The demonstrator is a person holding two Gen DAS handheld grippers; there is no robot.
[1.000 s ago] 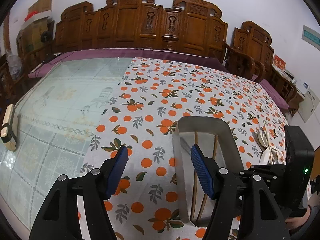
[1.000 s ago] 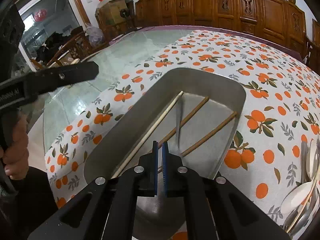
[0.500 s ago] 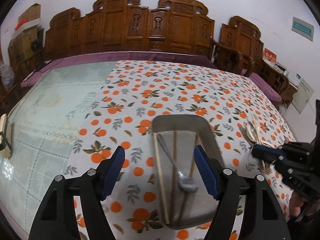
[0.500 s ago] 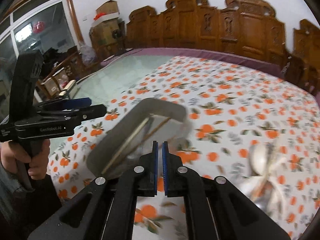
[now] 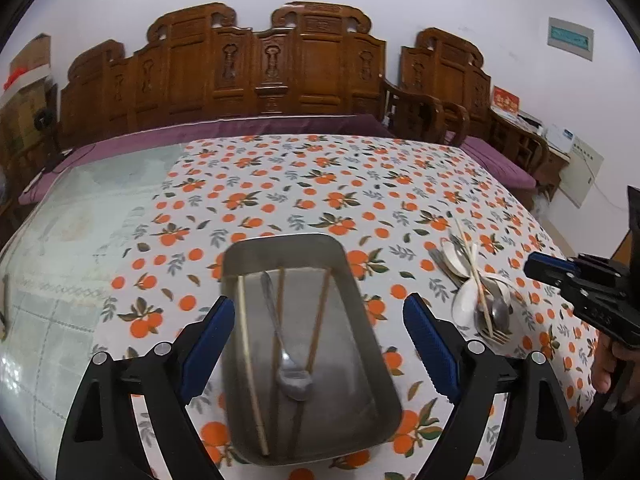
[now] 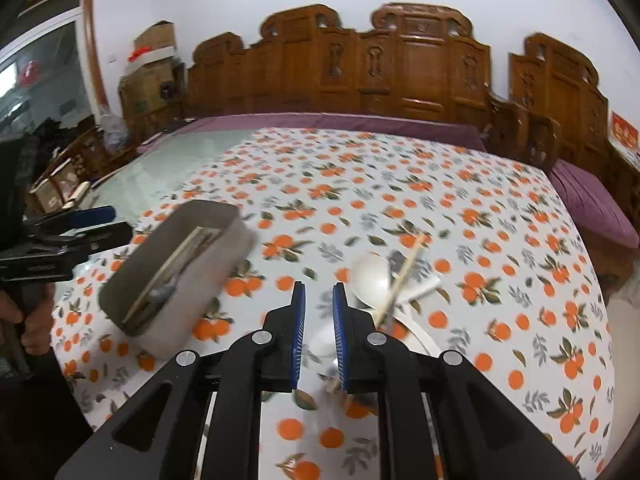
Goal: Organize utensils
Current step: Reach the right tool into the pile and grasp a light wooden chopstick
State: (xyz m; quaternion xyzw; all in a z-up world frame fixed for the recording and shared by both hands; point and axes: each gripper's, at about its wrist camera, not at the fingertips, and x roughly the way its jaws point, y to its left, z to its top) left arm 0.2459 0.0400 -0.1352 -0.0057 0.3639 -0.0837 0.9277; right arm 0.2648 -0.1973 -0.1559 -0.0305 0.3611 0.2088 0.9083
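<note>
A steel tray (image 5: pixel 352 280) sits on a table covered in an orange-print cloth (image 5: pixel 320 184), and everything here is placed relative to it. Inside the tray lie a metal spoon (image 5: pixel 294 380) and several chopsticks (image 5: pixel 250 356), lengthwise. To the tray's right, apart from it, is a loose pile of utensils (image 5: pixel 476 296) — white spoons, metal spoons, a fork and a pale chopstick crossing on top. The likely trouble is this tangle: a pinch on one piece could drag or flick its neighbours across the cloth, and the thin chopstick may slip from the pads. The left gripper (image 5: pixel 318 344) hovers low over the tray's near end, released, jaws spread wide to either side of it. The right gripper (image 6: pixel 319 334) points down over the pile's near edge, jaws parted a little and empty — level, palm-forward, held by a hand right of the tray.
</note>
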